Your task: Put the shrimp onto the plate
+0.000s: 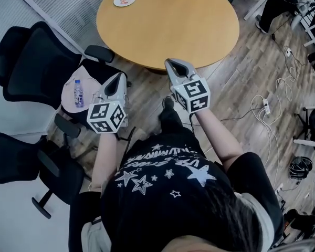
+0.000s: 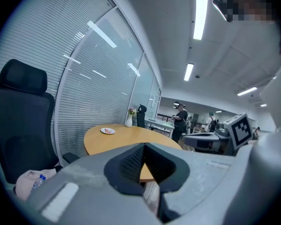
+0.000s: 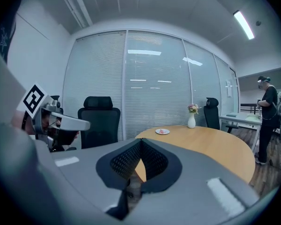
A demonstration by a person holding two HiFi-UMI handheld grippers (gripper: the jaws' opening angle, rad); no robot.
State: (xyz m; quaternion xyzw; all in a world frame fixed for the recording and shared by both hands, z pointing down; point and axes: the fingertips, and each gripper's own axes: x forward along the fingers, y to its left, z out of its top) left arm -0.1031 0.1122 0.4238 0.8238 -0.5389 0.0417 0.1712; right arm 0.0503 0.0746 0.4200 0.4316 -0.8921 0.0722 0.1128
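A round wooden table (image 1: 168, 20) stands ahead of me. Near its far left edge lies a small white plate (image 1: 124, 0) with something pink-orange on it; whether that is the shrimp I cannot tell. The plate (image 2: 107, 131) is far off in the left gripper view, and the plate (image 3: 162, 131) is equally distant in the right gripper view. My left gripper (image 1: 117, 77) is shut and empty, short of the table over the floor. My right gripper (image 1: 171, 62) is also shut and empty, its tips at the table's near edge.
Black office chairs (image 1: 31, 62) stand at the left, one with a water bottle (image 1: 79, 92) on its seat. Cables and a power strip (image 1: 266, 107) lie on the wood floor at the right. A white vase (image 3: 191, 121) stands on the table. A person (image 3: 267, 118) stands beyond.
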